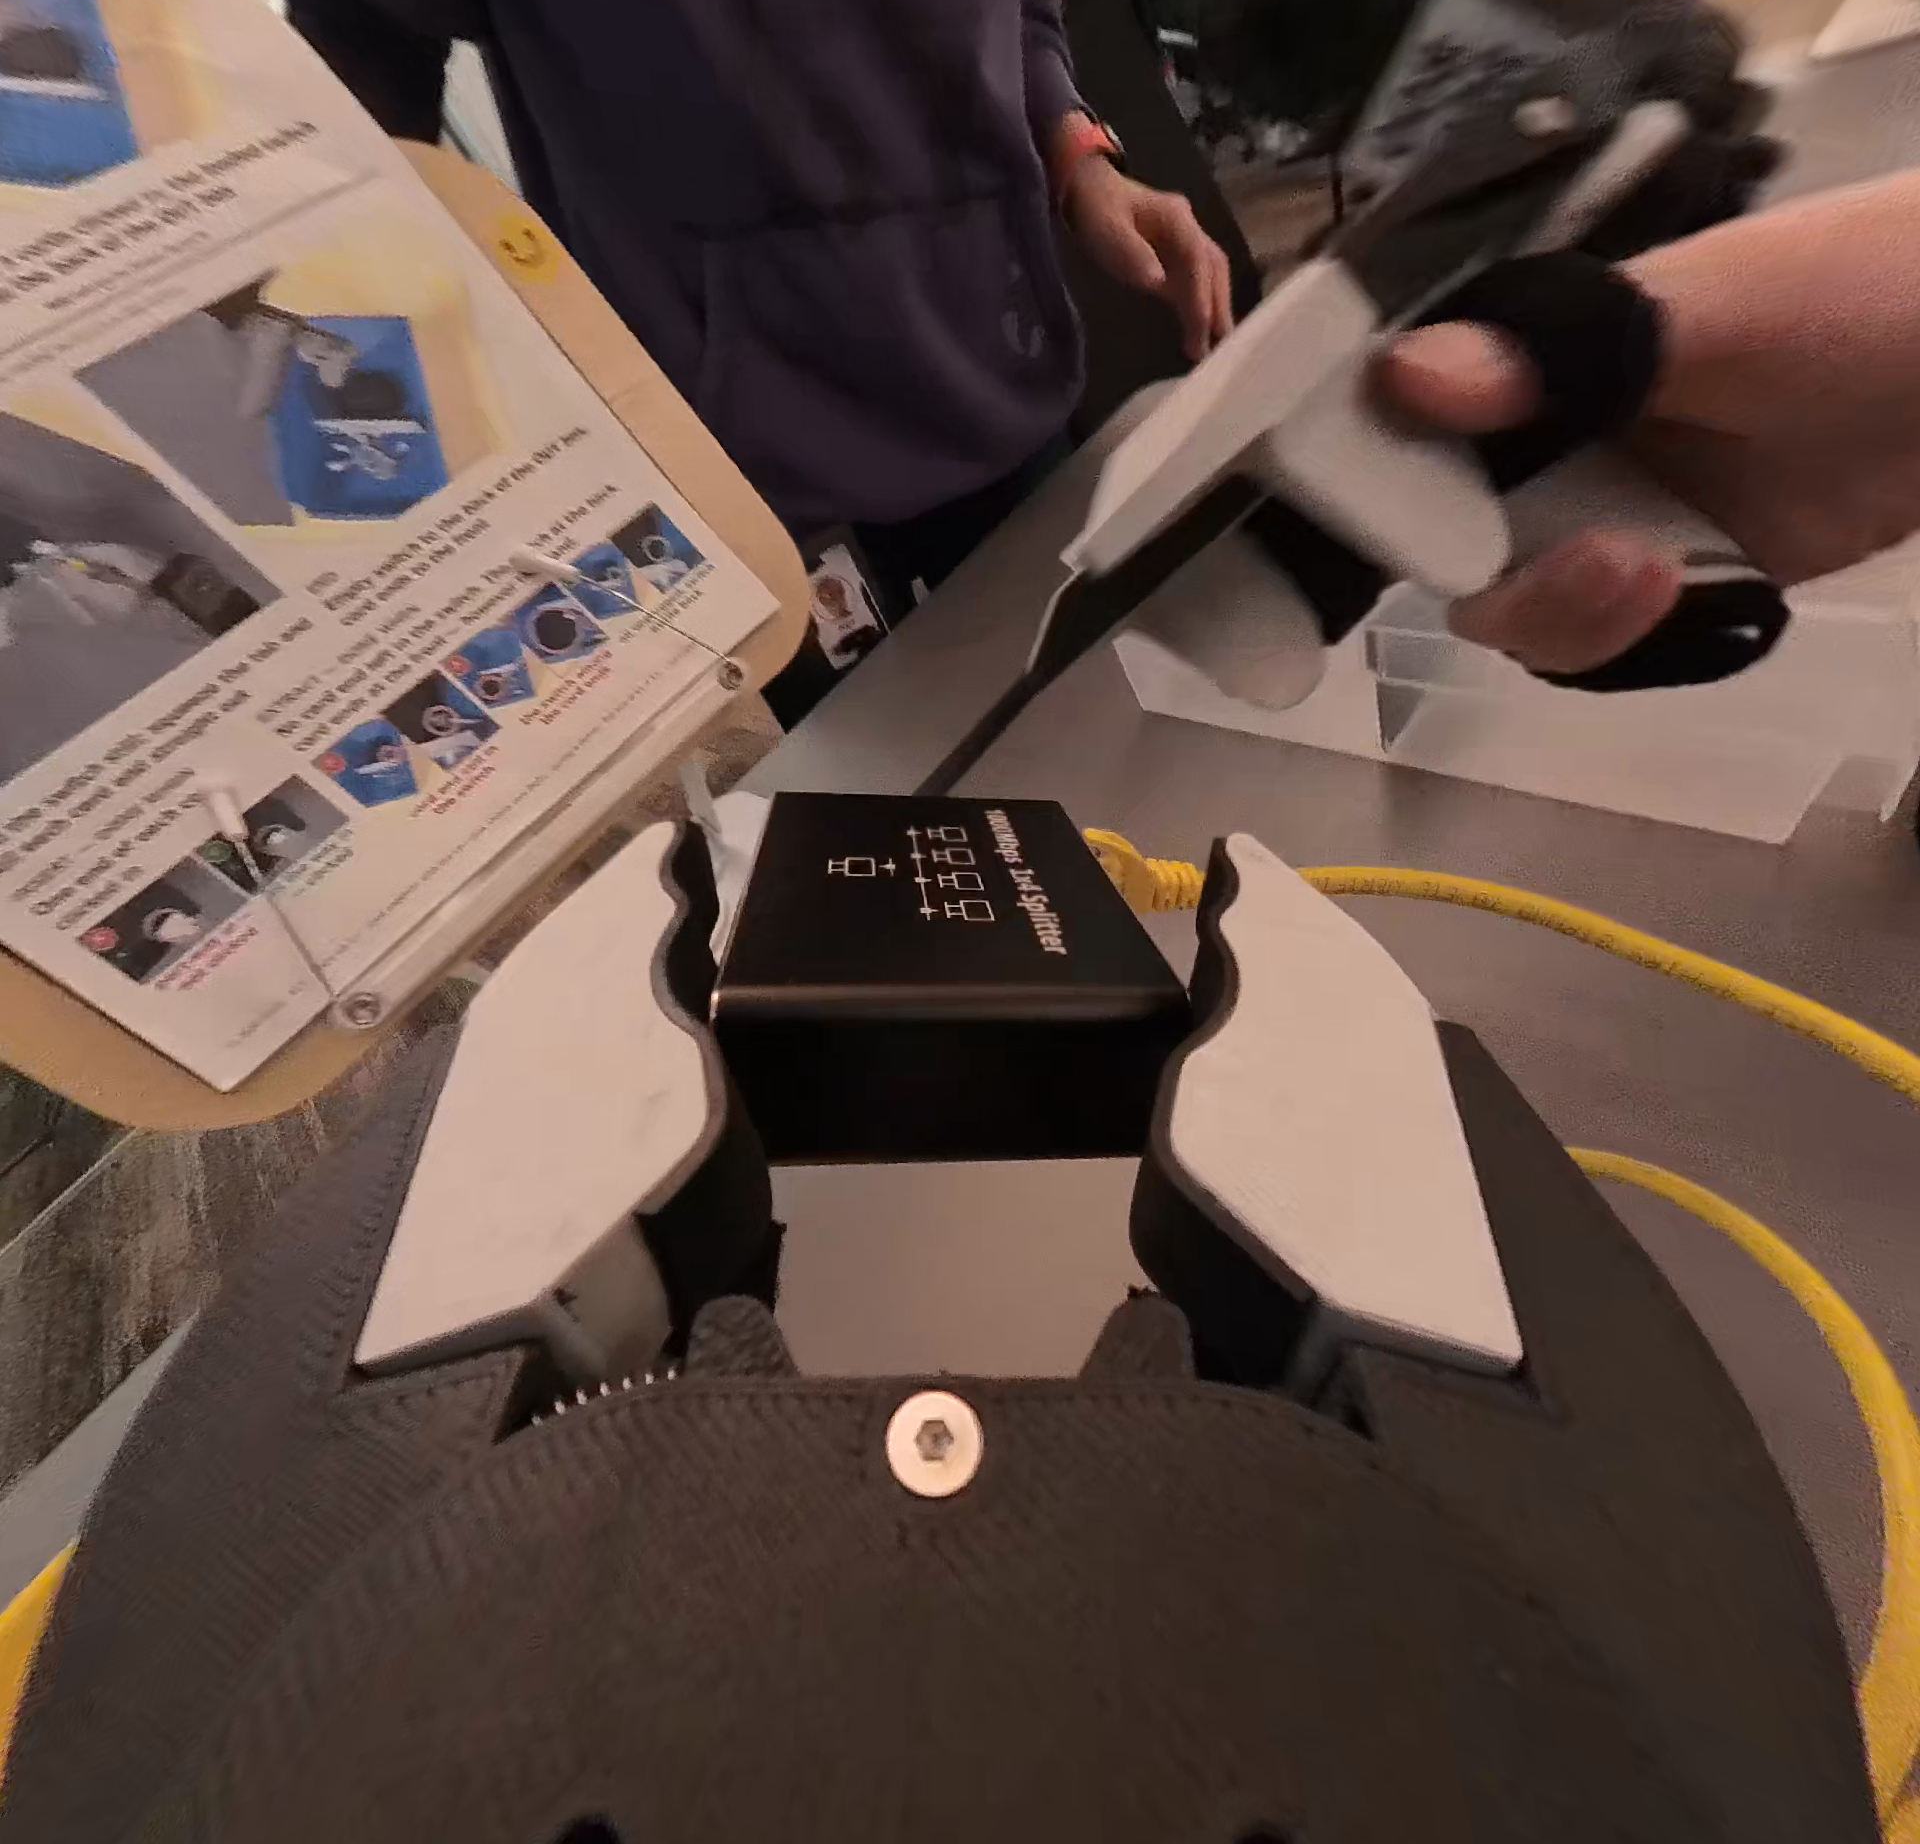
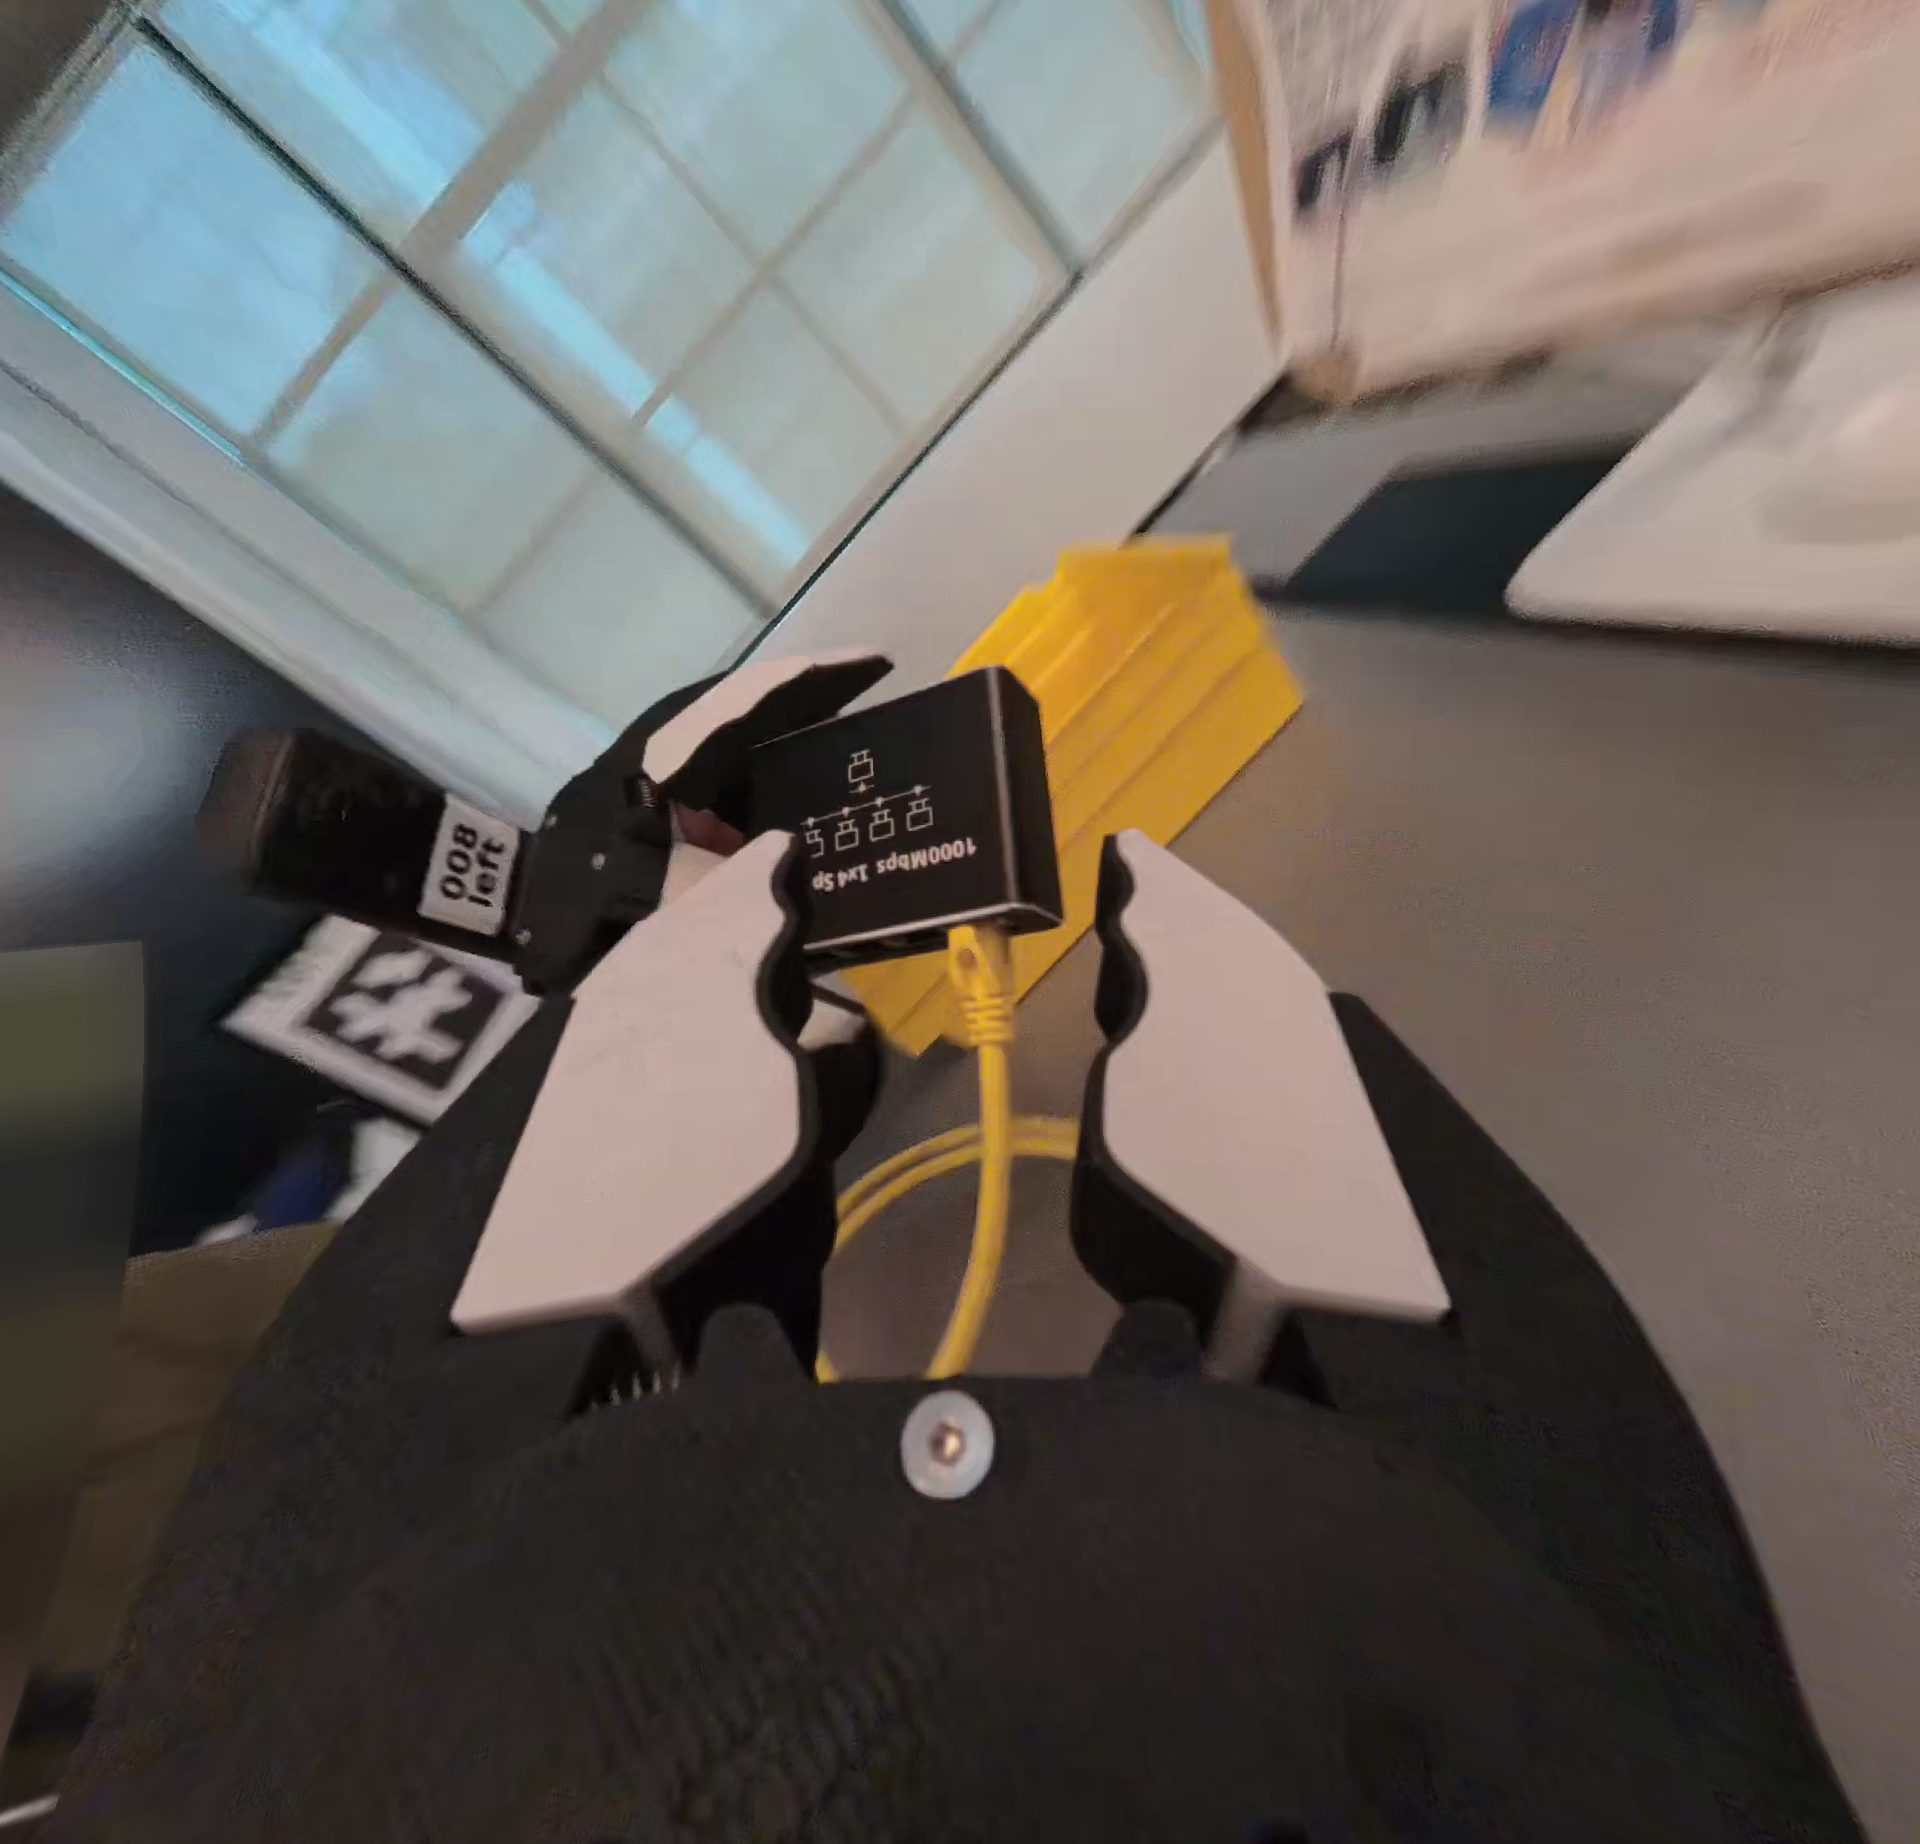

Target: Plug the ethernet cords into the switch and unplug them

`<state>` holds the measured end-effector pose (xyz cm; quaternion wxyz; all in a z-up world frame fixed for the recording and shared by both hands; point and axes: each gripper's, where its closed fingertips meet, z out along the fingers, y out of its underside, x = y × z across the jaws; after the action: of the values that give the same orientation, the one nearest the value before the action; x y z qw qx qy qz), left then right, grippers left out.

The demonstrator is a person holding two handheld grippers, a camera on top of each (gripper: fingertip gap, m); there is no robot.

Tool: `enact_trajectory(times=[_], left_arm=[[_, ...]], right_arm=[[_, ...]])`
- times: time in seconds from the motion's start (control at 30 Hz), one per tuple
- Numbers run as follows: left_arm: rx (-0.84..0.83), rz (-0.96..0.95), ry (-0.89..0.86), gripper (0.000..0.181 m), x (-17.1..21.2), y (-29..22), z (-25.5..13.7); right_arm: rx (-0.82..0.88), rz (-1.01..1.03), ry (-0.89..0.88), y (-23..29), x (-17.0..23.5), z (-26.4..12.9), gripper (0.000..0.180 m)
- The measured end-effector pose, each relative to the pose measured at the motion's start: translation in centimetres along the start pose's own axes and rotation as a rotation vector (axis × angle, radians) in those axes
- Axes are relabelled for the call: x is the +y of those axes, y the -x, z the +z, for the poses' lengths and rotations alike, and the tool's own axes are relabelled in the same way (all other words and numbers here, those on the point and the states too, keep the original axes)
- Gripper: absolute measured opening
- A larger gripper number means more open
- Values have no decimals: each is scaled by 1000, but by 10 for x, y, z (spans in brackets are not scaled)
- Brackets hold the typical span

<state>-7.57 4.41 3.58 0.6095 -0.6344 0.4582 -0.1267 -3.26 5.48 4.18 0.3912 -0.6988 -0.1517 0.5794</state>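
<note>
My left gripper (image 1: pixel 951 859) is shut on a black switch box (image 1: pixel 914 921) and holds it by its sides above the grey table (image 1: pixel 1507 1015). A yellow ethernet cord (image 1: pixel 1558 942) is plugged into the box's far side. In the right wrist view, the box (image 2: pixel 914 807) faces me with the yellow plug (image 2: pixel 982 973) in a port. The cord (image 2: pixel 987 1171) hangs down and loops between my fingers. My right gripper (image 2: pixel 945 854) is open, with its fingers either side of the plug and not touching it. It also shows in the left wrist view (image 1: pixel 977 724), held by a gloved hand (image 1: pixel 1662 423).
An instruction board (image 1: pixel 312 547) stands at the left. A person in a dark top (image 1: pixel 779 236) stands behind the table. A clear acrylic stand (image 1: pixel 1455 672) sits at the right. A yellow ridged block (image 2: pixel 1143 672) lies behind the box, and a marker card (image 2: pixel 384 1005) lies at the left. Across from one pair of fingers to the other is roughly 6 centimeters.
</note>
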Motion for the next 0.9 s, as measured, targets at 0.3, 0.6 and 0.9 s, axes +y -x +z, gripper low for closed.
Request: enact_trajectory(times=[0.3, 0.6, 0.9], left_arm=[[138, 3, -104, 89, -13, -30, -4], [44, -40, 28, 85, 6, 9, -54], [219, -231, 469, 64, 125, 62, -187]], right_arm=[[-470, 458, 297, 9, 39, 30, 55], [-181, 416, 486, -24, 87, 38, 33], [138, 468, 642, -102, 134, 34, 33]])
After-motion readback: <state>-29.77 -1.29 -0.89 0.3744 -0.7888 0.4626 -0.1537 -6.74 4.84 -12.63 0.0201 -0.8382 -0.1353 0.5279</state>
